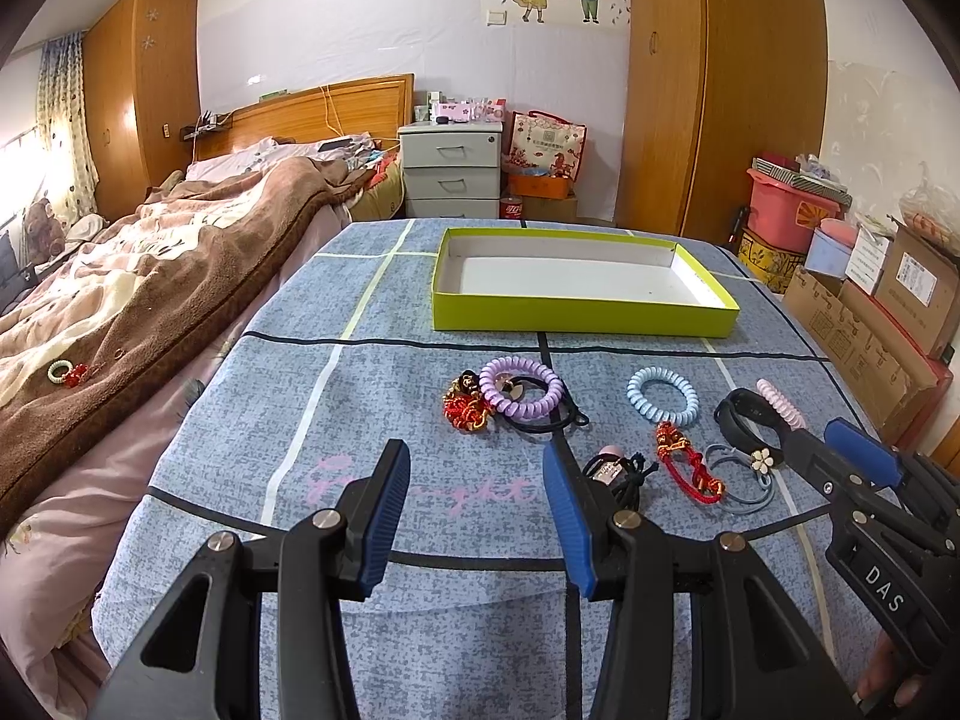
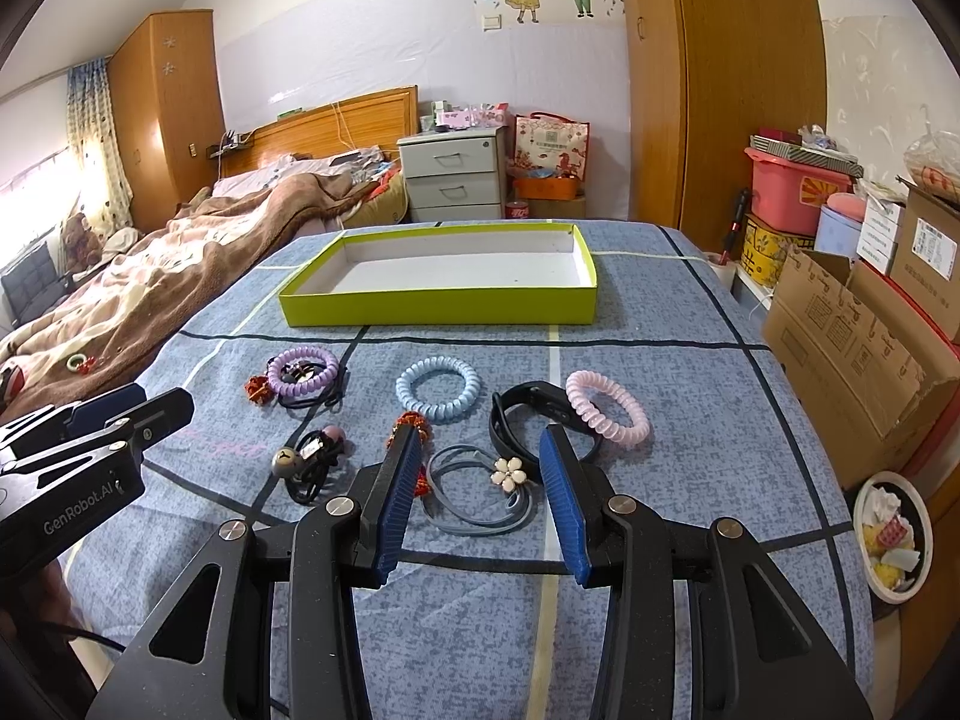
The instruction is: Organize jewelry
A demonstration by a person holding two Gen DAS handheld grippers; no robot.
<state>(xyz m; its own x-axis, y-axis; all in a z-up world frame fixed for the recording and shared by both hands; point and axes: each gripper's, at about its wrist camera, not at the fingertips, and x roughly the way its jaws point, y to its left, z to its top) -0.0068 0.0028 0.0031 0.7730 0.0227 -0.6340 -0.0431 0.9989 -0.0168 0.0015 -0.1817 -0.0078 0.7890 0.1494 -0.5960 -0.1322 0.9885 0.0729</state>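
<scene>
Your left gripper and right gripper hover over the near part of the table, jaws released and holding nothing. Between the right jaws lies the grey hair tie with a flower. Just beyond, toward the middle, sit the black band, pink coil, blue coil and purple coil. The green tray stands at the far edge.

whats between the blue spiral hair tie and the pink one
In the right wrist view, the black wristband lies between the blue spiral hair tie and the pink spiral hair tie, its strap reaching under the pink one.
</scene>
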